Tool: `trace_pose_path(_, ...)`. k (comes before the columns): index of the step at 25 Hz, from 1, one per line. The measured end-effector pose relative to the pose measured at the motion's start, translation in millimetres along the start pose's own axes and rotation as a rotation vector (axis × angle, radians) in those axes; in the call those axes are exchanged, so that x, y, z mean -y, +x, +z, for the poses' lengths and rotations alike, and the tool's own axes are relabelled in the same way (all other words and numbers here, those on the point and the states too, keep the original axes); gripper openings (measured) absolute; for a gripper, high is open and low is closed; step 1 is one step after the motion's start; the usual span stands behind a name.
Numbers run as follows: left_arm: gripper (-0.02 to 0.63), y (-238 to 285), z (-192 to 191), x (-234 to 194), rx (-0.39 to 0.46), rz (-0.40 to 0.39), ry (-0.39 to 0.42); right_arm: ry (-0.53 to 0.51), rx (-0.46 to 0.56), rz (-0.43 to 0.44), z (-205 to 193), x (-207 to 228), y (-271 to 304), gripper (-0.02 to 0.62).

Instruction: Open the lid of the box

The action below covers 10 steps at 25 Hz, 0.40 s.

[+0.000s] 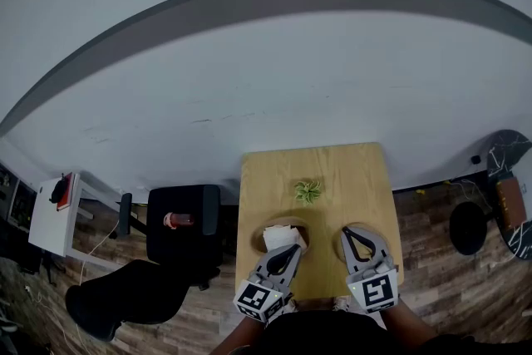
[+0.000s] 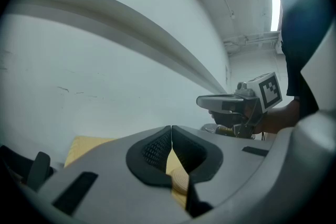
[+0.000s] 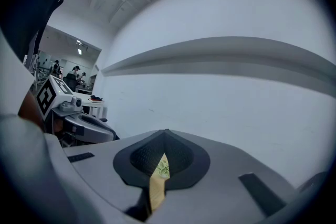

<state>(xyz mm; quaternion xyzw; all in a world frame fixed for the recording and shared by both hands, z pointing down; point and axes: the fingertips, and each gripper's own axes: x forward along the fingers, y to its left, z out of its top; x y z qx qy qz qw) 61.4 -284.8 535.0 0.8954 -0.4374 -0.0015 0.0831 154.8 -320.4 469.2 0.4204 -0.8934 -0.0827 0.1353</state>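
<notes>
On the near left part of the wooden table [image 1: 366, 179] sits the round wooden box [image 1: 258, 232], close to the table's left edge, with white material [image 1: 278, 238] showing at its top; whether a lid lies on it cannot be told from above. Over the box's near side hangs the left gripper [image 1: 292, 248], its fingers clenched tip to tip with nothing between them; through the gap below the tips, a rounded wooden edge shows in its own view. Beside it to the right, apart from the box, the right gripper [image 1: 350, 231] points toward the far edge, fingers likewise pressed together and empty. Between and beyond the two, a small green plant [image 1: 307, 191] stands near the table's middle; the far half of the table around it is bare up to the white wall [image 1: 274, 87]. Off the left edge stands a black chair [image 1: 179, 220]; well off the right edge, a black stool [image 1: 468, 227] on the plank floor [image 1: 428, 262].
</notes>
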Motion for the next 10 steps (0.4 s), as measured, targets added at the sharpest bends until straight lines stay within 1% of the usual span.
trace_pose_path(1,0.02,0.0,0.4,0.5,0.001,0.0,0.001,-0.007,0.001,0.004,1.0,-1.6,0.4,0.018)
trace_pose_path(5,0.02,-0.4,4.3,-1.5,0.013,0.009,0.001,0.053,0.024,-0.02,3.0,3.2,1.3,0.02)
trace_pose_path(10,0.02,-1.6,8.9,-8.5,0.029,0.045,-0.019,0.11,0.031,-0.075,7.3,20.0,-1.6,0.02)
